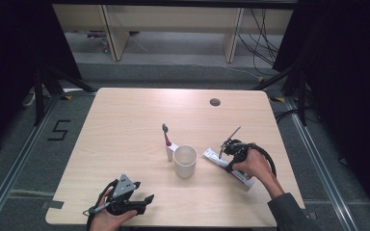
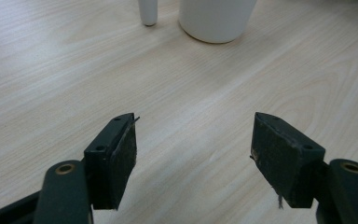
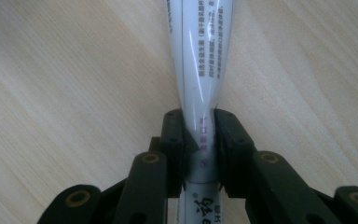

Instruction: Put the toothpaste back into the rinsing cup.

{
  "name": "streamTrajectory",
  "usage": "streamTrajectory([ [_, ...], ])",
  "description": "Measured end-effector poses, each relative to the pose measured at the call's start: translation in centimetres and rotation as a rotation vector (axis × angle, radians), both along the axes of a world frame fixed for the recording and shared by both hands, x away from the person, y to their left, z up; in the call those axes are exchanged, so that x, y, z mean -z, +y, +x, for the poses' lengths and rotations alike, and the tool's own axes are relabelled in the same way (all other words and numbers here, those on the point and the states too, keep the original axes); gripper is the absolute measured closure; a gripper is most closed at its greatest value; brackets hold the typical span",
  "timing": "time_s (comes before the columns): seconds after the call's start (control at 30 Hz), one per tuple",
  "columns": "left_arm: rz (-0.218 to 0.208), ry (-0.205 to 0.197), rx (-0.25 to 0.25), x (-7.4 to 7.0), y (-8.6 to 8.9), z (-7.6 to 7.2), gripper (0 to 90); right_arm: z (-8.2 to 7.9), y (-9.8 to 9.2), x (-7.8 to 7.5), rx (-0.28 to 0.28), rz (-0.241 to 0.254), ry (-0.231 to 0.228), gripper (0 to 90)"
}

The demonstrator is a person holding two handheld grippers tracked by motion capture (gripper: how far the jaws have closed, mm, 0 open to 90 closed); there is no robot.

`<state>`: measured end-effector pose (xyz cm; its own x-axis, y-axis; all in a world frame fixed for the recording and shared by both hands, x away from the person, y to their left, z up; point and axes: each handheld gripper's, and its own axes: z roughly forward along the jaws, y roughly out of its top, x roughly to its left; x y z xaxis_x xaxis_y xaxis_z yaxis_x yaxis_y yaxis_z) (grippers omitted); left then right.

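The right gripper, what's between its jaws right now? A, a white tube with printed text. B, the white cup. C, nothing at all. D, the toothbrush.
A: in the right gripper view the right gripper has both black pads pressed against a white tube with printed text that lies on the table; the cup stands apart from it.

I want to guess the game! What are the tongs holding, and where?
The right tongs pinch a white tube across its narrower part. The left tongs are open, holding nothing.

White cup (image 1: 185,161) (upright); toothbrush (image 1: 166,138)
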<state>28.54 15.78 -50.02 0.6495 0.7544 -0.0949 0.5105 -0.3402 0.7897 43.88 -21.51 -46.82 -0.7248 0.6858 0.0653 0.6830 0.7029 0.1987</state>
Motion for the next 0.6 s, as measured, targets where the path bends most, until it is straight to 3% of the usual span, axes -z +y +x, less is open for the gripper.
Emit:
streamTrajectory([
  [0.13, 0.010, 0.003, 0.014, 0.03, 0.10, 0.00, 30.9, 0.20, 0.08, 0.06, -0.017, -0.012, 0.006, 74.6],
  [0.2, -0.002, 0.004, 0.001, 0.04, -0.01, -0.02, 31.0, 0.05, 0.31, -0.01, 0.009, -0.026, 0.029, 74.6],
  [0.27, 0.009, 0.003, 0.012, 0.06, 0.09, 0.02, 31.0, 0.29, 0.25, 0.16, -0.030, -0.027, 0.016, 74.6],
  [0.37, -0.005, 0.003, 0.001, 0.09, -0.05, 0.01, 31.1, 0.21, 0.42, 0.06, -0.018, -0.040, 0.020, 74.6],
  [0.57, 0.022, 0.001, 0.008, 0.14, 0.00, 0.07, 31.0, 0.47, 0.71, 0.25, -0.046, -0.076, 0.028, 74.5],
  [0.6, 0.022, 0.001, 0.008, 0.14, 0.00, 0.07, 31.0, 0.23, 1.00, 0.08, -0.007, -0.086, 0.042, 74.5],
])
